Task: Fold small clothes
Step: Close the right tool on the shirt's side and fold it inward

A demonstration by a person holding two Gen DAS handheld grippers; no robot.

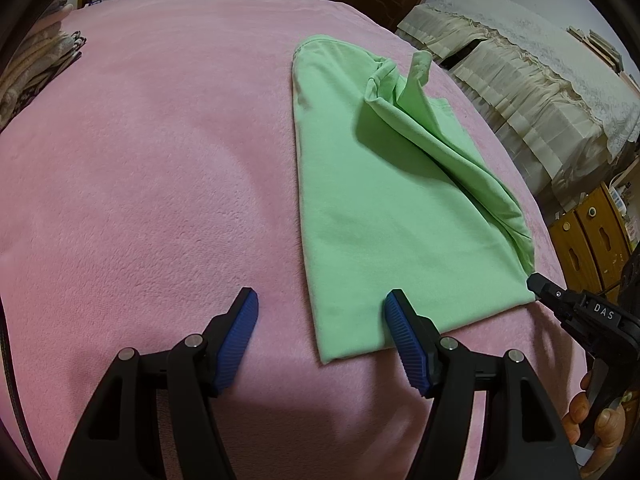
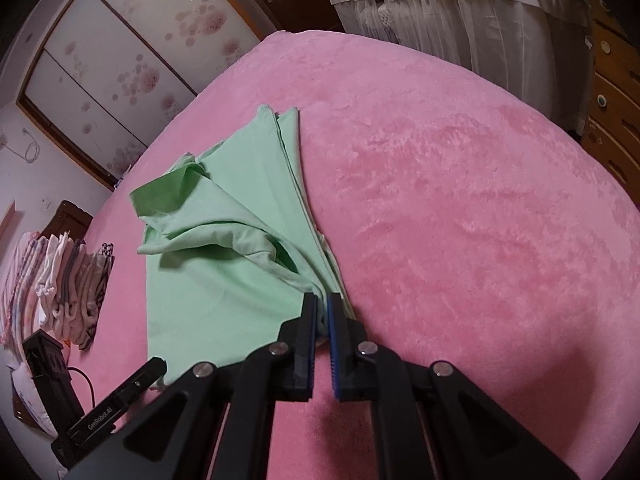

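Left wrist view
Bed: a pink fleece blanket [image 1: 160, 168] covers it and fills most of the picture
Shirt: a light green shirt [image 1: 384, 216] lies on the blanket right of centre, a long folded shape running from near to far; its right side is bunched into a raised ridge with one flap standing up at the far end
Left claw: the left claw [image 1: 322, 312] is spread wide with nothing between its blue pads; the right pad [image 1: 404, 340] sits over the near edge of the shirt, the left pad over bare blanket
Right claw: the right claw [image 1: 534, 282] comes in from the right edge, its black tip at the near right corner of the shirt
Hand: a hand [image 1: 592, 412] holds that tool at the lower right
Room: a cloth-draped piece of furniture [image 1: 520, 64] stands far right, a wooden cabinet [image 1: 588, 236] nearer on the right

Right wrist view
Right claw: the right claw [image 2: 323, 308] is pressed together, pinching the gathered near corner of the shirt [image 2: 224, 280]
Shirt: it fans out from the pinch toward the far left, rumpled in the middle, flat on the near left
Left claw: one black tip [image 2: 154, 366] shows at the lower left, beside the shirt's near edge
Blanket: bare pink blanket [image 2: 460, 184] fills the right half
Clothes pile: a stack of folded clothes [image 2: 68, 280] sits at the left edge of the bed
Room: a sliding door with a flower pattern [image 2: 120, 60] stands far left
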